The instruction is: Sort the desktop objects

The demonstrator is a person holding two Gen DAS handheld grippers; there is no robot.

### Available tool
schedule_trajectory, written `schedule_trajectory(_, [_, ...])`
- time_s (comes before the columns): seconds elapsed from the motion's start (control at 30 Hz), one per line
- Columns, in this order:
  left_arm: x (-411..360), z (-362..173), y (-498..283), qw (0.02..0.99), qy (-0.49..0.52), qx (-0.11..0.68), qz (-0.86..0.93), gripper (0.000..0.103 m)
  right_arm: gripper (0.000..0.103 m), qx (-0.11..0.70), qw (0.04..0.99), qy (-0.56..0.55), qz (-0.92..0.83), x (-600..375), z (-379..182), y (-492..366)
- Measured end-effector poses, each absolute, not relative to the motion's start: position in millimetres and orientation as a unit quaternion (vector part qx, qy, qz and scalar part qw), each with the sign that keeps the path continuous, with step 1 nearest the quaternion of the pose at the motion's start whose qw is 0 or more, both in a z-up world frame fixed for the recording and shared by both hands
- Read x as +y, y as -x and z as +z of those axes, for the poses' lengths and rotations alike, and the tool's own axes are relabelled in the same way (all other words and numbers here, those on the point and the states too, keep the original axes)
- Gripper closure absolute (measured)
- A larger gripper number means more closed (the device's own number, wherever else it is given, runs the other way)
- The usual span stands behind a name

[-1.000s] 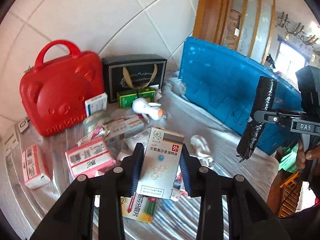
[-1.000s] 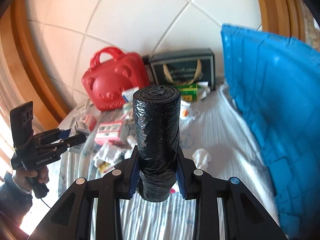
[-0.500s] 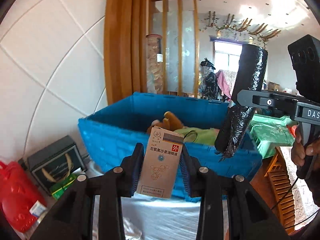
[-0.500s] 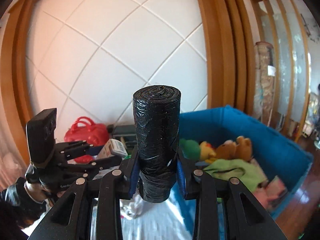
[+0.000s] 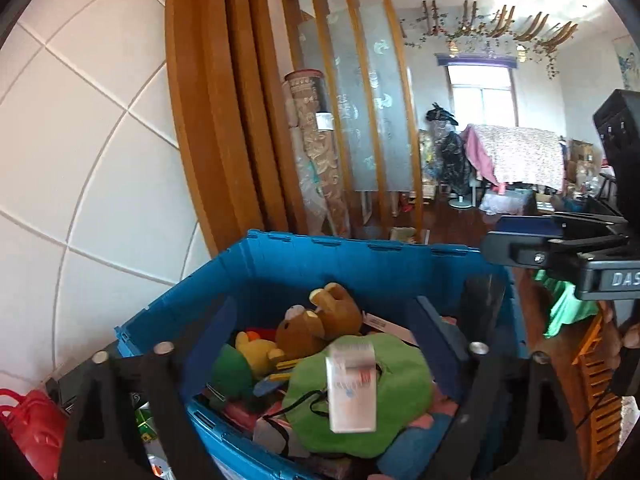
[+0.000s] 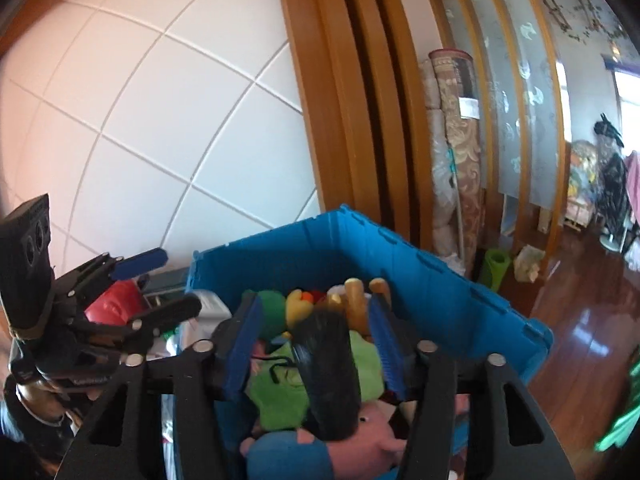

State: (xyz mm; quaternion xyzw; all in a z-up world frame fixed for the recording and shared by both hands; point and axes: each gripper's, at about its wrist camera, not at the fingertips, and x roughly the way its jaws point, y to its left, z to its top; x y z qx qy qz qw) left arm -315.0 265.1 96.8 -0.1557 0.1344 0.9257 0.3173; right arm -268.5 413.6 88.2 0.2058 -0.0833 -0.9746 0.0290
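Both grippers hang over an open blue crate (image 5: pixel 360 256) (image 6: pixel 440 272) full of plush toys and cloth. My left gripper (image 5: pixel 320 332) is open; the white medicine box (image 5: pixel 352 384) is blurred and loose between and below its fingers, over a green cloth (image 5: pixel 400 392). My right gripper (image 6: pixel 316 336) is open too; the black bag roll (image 6: pixel 328 372) is blurred and free between its blue pads (image 6: pixel 244 344), above the toys. The right gripper also shows in the left wrist view (image 5: pixel 560 248), and the left one in the right wrist view (image 6: pixel 132 280).
A brown bear (image 5: pixel 320 320), a yellow toy (image 5: pixel 256 350) and a pink plush (image 6: pixel 372 428) lie in the crate. A red case (image 5: pixel 28 428) stands at lower left. White tiled wall (image 5: pixel 80 160) and wooden frame (image 5: pixel 224 120) rise behind. Wooden floor (image 6: pixel 580 300) lies to the right.
Both grippers moved from the cluttered table to above the crate, then opened. The medicine box and the black roll left the fingers and are dropping into the crate.
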Motion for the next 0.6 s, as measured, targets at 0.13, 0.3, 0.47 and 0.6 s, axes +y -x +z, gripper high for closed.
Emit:
schedule_trajectory(0.13, [273.0, 100.5, 317.4, 0.269, 0.165, 0.113, 0.942, 0.008, 0.01, -0.092, 0.023, -0.182, -0.979, 437.2, 92.0, 259.2])
schedule_trajectory(0.3, [269.2, 95.2, 324.2, 0.215, 0.176, 0.101, 0.955, 0.007, 0.001, -0.079, 0.02, -0.161, -0.984, 447.0, 89.4, 257.6])
schedule_trajectory(0.47, [267.1, 88.5, 317.9, 0.185, 0.173, 0.109, 0.961, 0.007, 0.001, -0.074, 0.028, -0.14, -0.987, 444.4, 86.8, 247.7])
schedule_trajectory(0.6, [256.5, 81.7, 300.0, 0.171, 0.168, 0.112, 0.964, 0.007, 0.0, -0.083, 0.048, -0.13, -0.987, 438.6, 83.0, 230.3])
